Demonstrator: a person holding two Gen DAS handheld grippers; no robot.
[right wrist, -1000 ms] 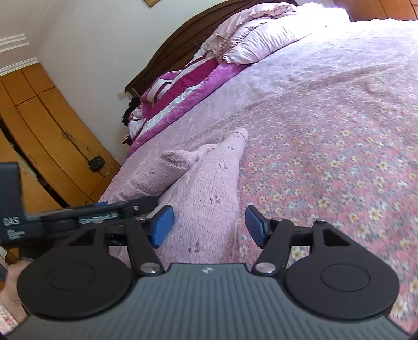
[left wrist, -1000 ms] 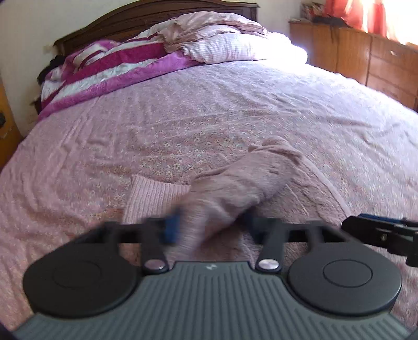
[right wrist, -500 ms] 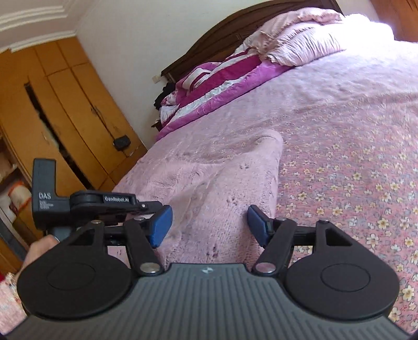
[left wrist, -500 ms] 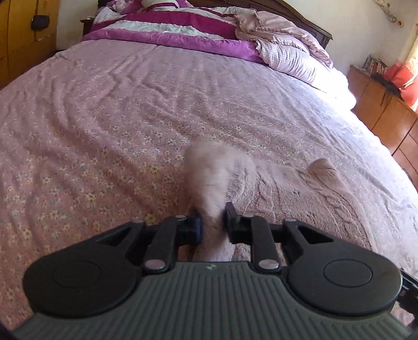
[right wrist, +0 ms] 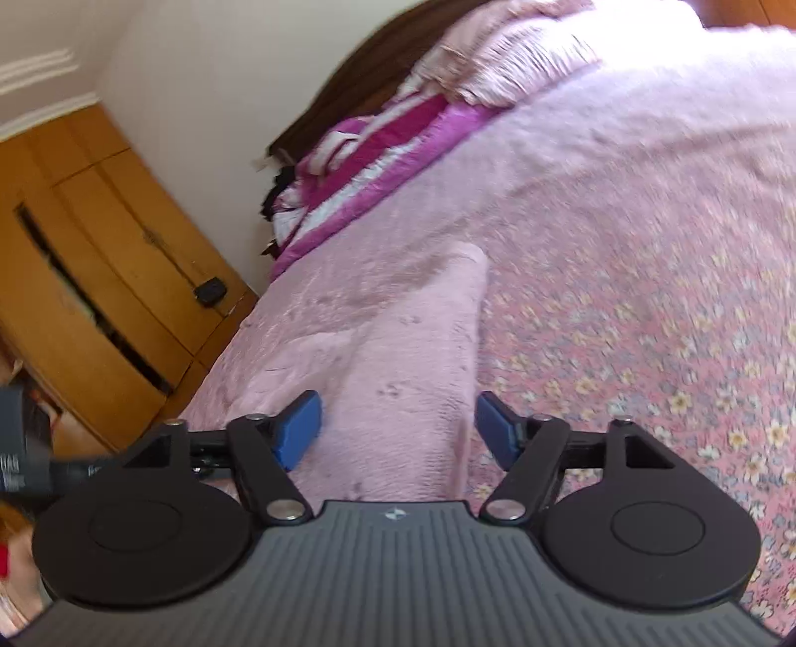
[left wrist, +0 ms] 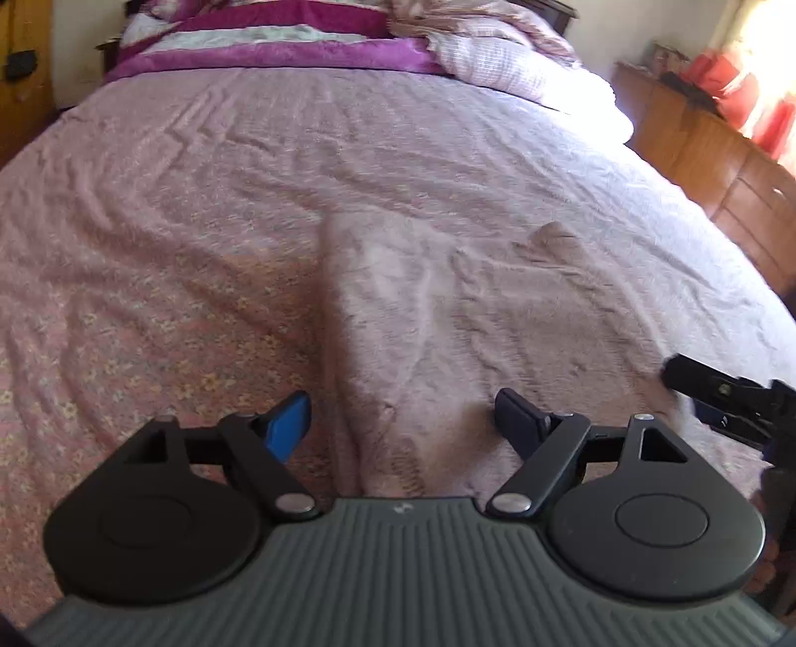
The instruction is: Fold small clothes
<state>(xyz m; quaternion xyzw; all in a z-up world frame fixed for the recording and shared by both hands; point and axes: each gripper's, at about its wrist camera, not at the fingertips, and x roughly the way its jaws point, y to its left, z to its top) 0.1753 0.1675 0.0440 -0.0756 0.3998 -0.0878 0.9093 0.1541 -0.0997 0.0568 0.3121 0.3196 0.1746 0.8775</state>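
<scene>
A small pale pink knitted garment [left wrist: 438, 323] lies spread on the pink floral bedspread [left wrist: 149, 298]. My left gripper [left wrist: 403, 423] is open, its blue pads either side of the garment's near edge, holding nothing. My right gripper [right wrist: 398, 428] is open too, its blue pads either side of a long strip of the same garment [right wrist: 423, 358] that stretches away over the bed. The right gripper's black finger also shows at the right edge of the left wrist view [left wrist: 721, 398].
A folded magenta and white quilt [left wrist: 278, 45] and pillows [left wrist: 522, 64] lie at the head of the bed. A wooden dresser [left wrist: 721, 164] stands to the right. A wooden wardrobe [right wrist: 74, 278] stands beside the bed's left edge.
My left gripper was shut on a bunched part of the garment and has opened; that part now lies flat on the bed. The right gripper stays open, and both views have shifted.
</scene>
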